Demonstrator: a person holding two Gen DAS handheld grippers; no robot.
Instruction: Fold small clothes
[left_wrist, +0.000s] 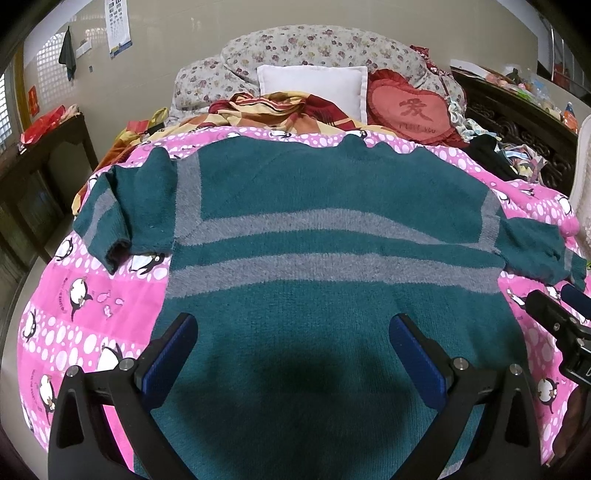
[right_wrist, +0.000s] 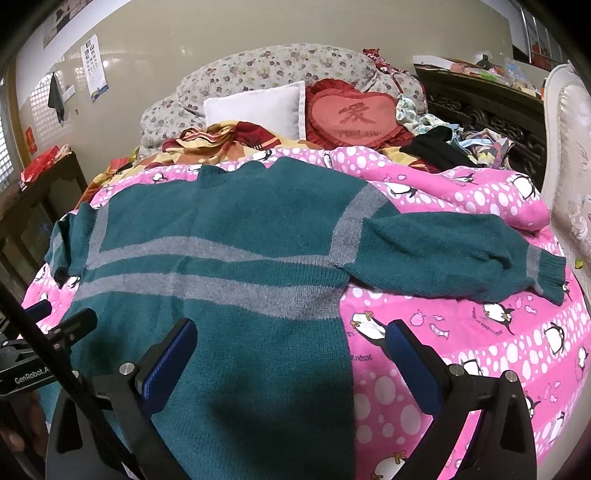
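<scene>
A teal knit sweater with grey stripes (left_wrist: 314, 192) lies flat on a pink penguin-print blanket (left_wrist: 85, 325); it also shows in the right wrist view (right_wrist: 229, 221). Its left sleeve (left_wrist: 110, 214) is bent back beside the body. Its right sleeve (right_wrist: 461, 254) stretches out to the right. My left gripper (left_wrist: 295, 343) is open and empty above the sweater's lower body. My right gripper (right_wrist: 291, 347) is open and empty above the sweater's right side edge. Each gripper shows at the edge of the other's view: the right one (left_wrist: 561, 321), the left one (right_wrist: 55, 332).
A white pillow (left_wrist: 314, 85), a red heart cushion (left_wrist: 410, 107) and a floral quilt (left_wrist: 295, 48) lie at the bed's head. Loose clothes (right_wrist: 443, 140) are piled at the back right. A padded headboard (right_wrist: 569, 155) stands at right, dark wooden furniture (left_wrist: 37, 166) at left.
</scene>
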